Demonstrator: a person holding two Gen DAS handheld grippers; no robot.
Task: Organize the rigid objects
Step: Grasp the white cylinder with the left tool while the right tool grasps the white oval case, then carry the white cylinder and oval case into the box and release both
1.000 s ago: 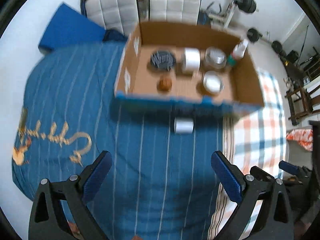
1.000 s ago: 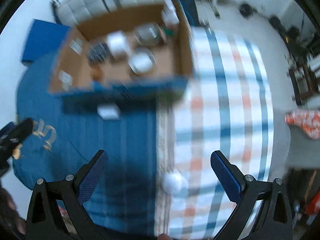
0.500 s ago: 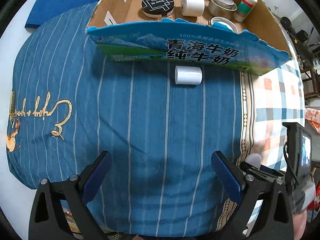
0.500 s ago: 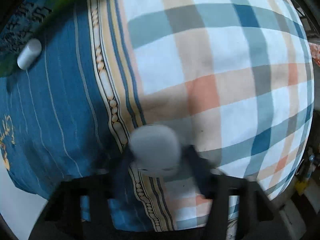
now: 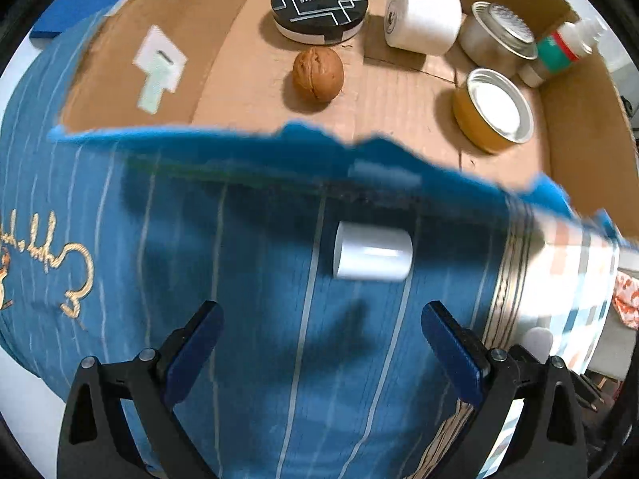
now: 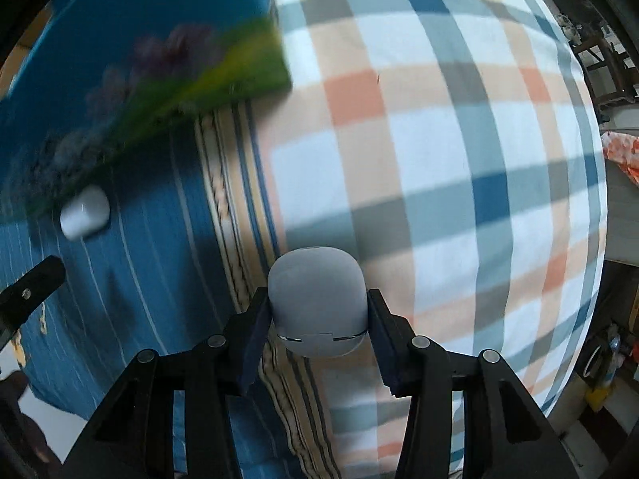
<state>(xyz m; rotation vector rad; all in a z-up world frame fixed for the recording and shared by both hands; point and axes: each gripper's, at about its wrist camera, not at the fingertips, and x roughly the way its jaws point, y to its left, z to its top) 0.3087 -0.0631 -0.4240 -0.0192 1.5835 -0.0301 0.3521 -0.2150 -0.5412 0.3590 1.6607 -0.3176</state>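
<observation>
The right gripper (image 6: 319, 321) pointed down at the bed, its fingers (image 6: 255, 335) pinching a rounded grey case (image 6: 317, 303) from both sides. The case sat over the patterned border where the blue striped sheet (image 5: 247, 299) met the checked sheet (image 6: 459, 167).

The left gripper (image 5: 319, 343) also pointed down, its fingers (image 5: 451, 351) spread wide with nothing between them. A small white cylinder (image 5: 373, 251) lay on its side on the blue striped sheet, ahead of those fingers and apart from them, just beside the blue front wall of a cardboard box (image 5: 579, 127).

Inside the box were a black round tin (image 5: 319, 6), a walnut (image 5: 318, 74), a white roll (image 5: 423, 16), a silver tin (image 5: 499, 36), a yellow can (image 5: 493, 109) with a silver top, and a small bottle (image 5: 559, 54) lying in the far corner. The walnut rested apart from the others, near the black round tin.
</observation>
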